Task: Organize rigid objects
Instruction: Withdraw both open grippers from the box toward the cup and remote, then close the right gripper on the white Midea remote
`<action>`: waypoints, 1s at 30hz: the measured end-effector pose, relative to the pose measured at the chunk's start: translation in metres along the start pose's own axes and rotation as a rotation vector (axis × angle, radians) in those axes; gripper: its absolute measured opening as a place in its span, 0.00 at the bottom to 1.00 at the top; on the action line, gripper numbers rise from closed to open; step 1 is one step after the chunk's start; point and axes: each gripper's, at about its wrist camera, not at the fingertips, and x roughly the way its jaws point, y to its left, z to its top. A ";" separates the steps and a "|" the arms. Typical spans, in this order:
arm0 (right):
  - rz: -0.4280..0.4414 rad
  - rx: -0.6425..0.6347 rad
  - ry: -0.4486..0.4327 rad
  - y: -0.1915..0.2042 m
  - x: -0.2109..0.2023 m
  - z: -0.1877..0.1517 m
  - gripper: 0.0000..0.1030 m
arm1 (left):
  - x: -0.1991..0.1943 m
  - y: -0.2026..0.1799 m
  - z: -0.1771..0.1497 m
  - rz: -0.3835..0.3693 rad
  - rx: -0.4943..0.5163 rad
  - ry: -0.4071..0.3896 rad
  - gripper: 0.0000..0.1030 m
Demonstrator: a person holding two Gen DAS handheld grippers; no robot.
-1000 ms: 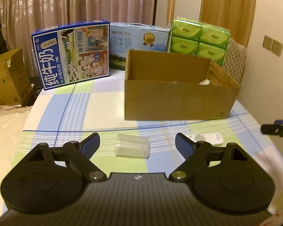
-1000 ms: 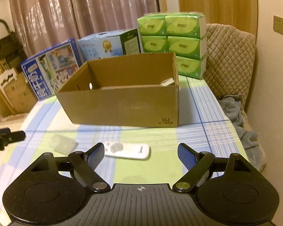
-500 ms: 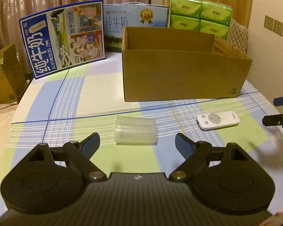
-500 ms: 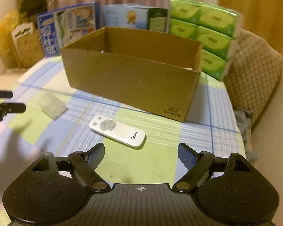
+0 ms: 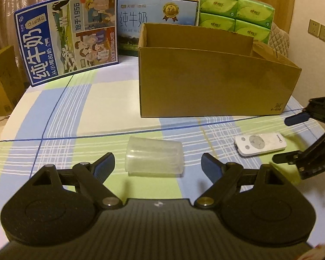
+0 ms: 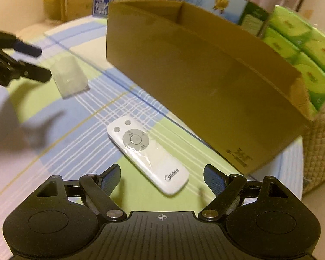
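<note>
A slim white plastic remote control lying on the checked cloth bears the brand "Midea" in grey near its lower end. The tall blue-bordered milk carton case carries large white characters "纯牛奶" on its blue side band and "始于1956" on the illustrated face. The pale blue milk box behind reads "纯牛奶", with "36" on a gold medal emblem. The open brown cardboard box shows "361" printed at a lower corner.
</note>
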 end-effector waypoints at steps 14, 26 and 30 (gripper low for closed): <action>0.105 0.044 0.050 -0.006 0.036 0.029 0.59 | 0.004 -0.009 -0.001 -0.002 0.069 0.014 0.82; 0.088 0.299 0.033 0.028 0.007 0.003 0.37 | 0.008 -0.008 -0.002 -0.001 0.069 0.032 0.82; 0.040 0.354 0.028 0.035 0.007 0.006 0.37 | 0.008 -0.008 -0.002 -0.007 0.071 0.030 0.82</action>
